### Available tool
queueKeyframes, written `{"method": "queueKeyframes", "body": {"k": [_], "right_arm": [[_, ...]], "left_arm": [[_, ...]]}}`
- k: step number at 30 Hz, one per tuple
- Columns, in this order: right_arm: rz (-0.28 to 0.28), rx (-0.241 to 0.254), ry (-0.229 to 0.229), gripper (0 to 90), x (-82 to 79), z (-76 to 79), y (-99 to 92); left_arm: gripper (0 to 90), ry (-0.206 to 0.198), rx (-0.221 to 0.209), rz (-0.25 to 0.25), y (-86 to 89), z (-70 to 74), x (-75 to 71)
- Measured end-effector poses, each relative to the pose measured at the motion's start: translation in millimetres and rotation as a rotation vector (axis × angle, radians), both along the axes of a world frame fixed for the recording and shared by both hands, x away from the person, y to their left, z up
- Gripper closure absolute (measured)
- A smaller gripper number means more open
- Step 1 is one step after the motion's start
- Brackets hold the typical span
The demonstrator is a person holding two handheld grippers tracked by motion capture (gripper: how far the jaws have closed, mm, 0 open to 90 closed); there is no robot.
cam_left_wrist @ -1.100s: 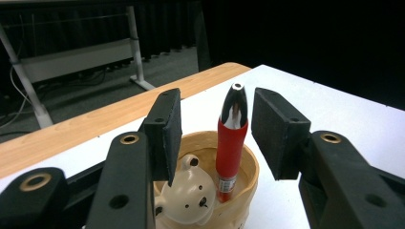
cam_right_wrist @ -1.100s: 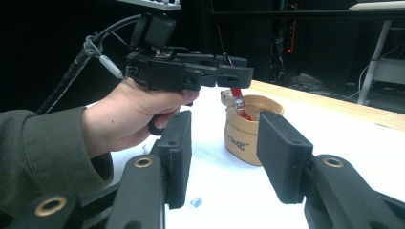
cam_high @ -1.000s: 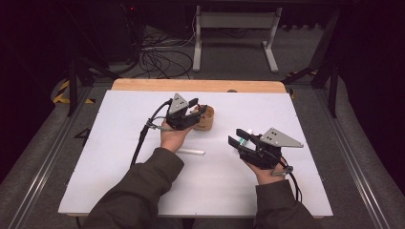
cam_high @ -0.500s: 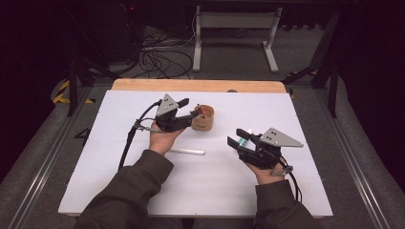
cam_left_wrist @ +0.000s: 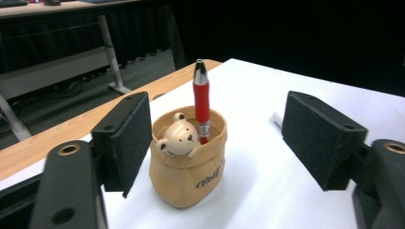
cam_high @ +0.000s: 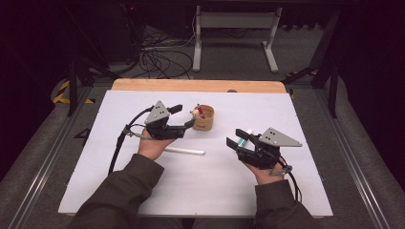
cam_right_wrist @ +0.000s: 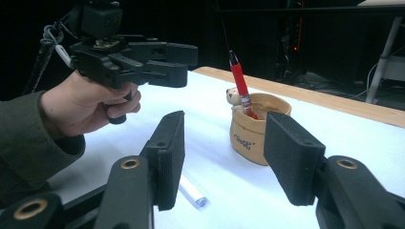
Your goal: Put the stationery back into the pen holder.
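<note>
Two black grippers are seen, the left gripper (cam_high: 184,117) and the right gripper (cam_high: 233,142), each topped by a grey three-cornered plate and trailed by a black cable. Flat black padded fingers (cam_left_wrist: 128,138) are fixed by brass-coloured screws. Dark olive sleeves (cam_high: 124,191) are worn.

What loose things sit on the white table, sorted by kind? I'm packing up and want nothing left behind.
Holder cup with a bear face: 1
Red pen, standing in the cup: 1
White pen, lying flat on the table: 1
Total: 3
</note>
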State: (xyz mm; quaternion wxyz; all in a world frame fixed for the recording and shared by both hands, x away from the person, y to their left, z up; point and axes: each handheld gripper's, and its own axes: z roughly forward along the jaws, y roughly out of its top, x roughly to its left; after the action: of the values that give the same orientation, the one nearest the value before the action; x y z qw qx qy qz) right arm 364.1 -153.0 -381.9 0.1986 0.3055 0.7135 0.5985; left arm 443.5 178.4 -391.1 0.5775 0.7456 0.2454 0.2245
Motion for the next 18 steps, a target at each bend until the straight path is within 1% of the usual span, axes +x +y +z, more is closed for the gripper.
{"method": "queueKeyframes", "body": {"k": [5,8,12,15,16,18], "right_arm": [[0.008,0.000,0.002,49.2,0.1,-0.3,0.8],[0.011,0.000,0.002,49.0,0.2,-0.2,0.6],[0.015,-0.001,0.003,48.9,0.6,-0.4,0.9],[0.019,-0.002,0.006,48.6,0.8,-0.6,1.3],[0.020,-0.002,0.009,48.5,0.7,-0.6,1.4],[0.024,-0.001,0.009,48.2,1.0,-0.7,1.4]], "left_arm": [[22.0,0.000,0.010,-0.029,5.5,0.9,-6.2],[21.8,-0.002,0.019,-0.044,10.9,-0.7,-10.1],[21.5,0.011,0.026,-0.060,17.0,-4.9,-14.4],[21.5,0.012,0.035,-0.064,21.2,-7.9,-16.1],[21.5,0.021,0.034,-0.069,22.4,-9.2,-16.8],[21.5,0.025,0.044,-0.074,26.0,-11.8,-17.6]]}}
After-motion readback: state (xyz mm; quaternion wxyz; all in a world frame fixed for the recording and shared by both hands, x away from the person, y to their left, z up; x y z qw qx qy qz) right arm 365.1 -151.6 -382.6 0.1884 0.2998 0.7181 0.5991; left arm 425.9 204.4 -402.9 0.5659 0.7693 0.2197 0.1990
